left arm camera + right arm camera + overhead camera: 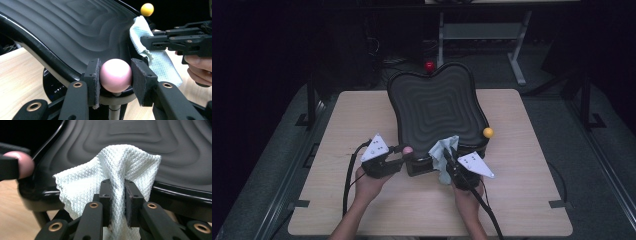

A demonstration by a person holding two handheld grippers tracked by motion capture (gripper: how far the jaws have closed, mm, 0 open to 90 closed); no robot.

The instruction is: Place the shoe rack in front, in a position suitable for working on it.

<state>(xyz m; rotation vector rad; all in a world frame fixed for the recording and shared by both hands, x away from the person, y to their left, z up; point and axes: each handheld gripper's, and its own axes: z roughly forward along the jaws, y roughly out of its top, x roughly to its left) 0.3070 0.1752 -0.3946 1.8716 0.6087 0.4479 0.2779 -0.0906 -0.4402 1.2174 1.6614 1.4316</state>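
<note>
A black ridged tray point(437, 107) stands tilted on the wooden table point(362, 120), with ball knobs at its corners. In the left gripper view my left gripper point(115, 77) is shut on the pink ball point(115, 75) at the tray's near left corner, one pad on each side. My right gripper point(117, 202) is shut on a white waffle-weave cloth point(117, 170), which bunches up against the tray's near rim point(175, 190). In the high view the two grippers point(404, 152) point(448, 156) sit side by side at the tray's front edge, with the cloth point(443, 150) between them.
A yellow ball point(487, 132) sticks out at the tray's right corner and a red ball point(429, 65) at its far edge. Bare wooden tabletop lies to either side and in front. A grey metal frame point(512, 45) stands on the dark floor beyond the table.
</note>
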